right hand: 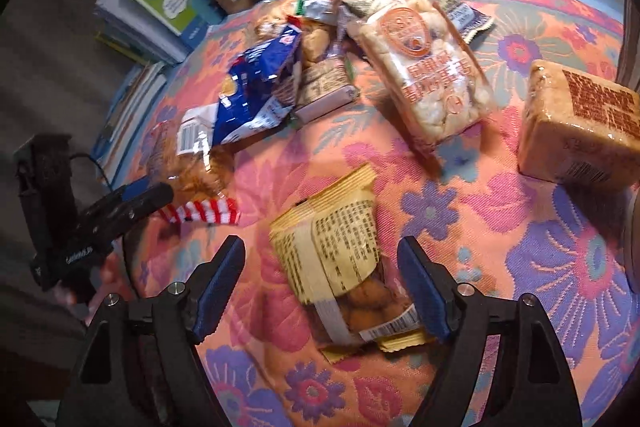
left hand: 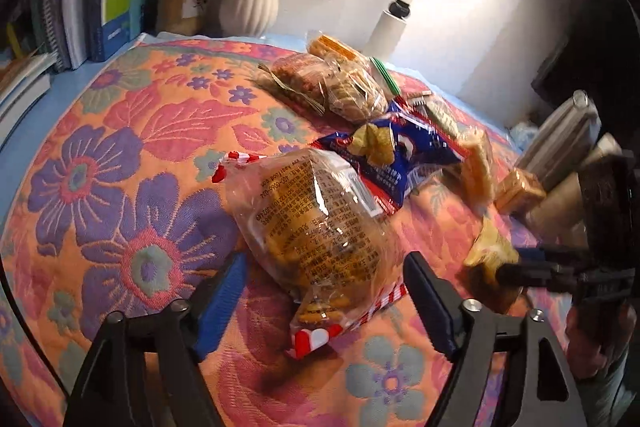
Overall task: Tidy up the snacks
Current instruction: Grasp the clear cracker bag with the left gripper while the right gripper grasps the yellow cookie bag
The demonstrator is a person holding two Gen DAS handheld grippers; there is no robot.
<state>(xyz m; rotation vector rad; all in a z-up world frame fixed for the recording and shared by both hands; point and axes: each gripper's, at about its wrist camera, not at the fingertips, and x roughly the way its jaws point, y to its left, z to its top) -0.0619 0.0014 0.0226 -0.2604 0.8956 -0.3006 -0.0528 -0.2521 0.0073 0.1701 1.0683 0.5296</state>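
Orange flowered cloth covers the table, and the snacks lie scattered over it, not yet sorted. From the left wrist view, the left gripper points down over a clear bag of biscuits with red-striped ends; its blue pads stand wide on either side of the bag and do not press it, so the bag rests loose on the cloth. A blue chip bag lies at one o'clock from it, with more clear packs beyond at twelve. From the right wrist view, the right gripper straddles a yellow packet, jaws wide, pads clear of it. A rice cracker pack sits at one o'clock, a wrapped brown block at two. Each tool seems lined up to close on its own packet.
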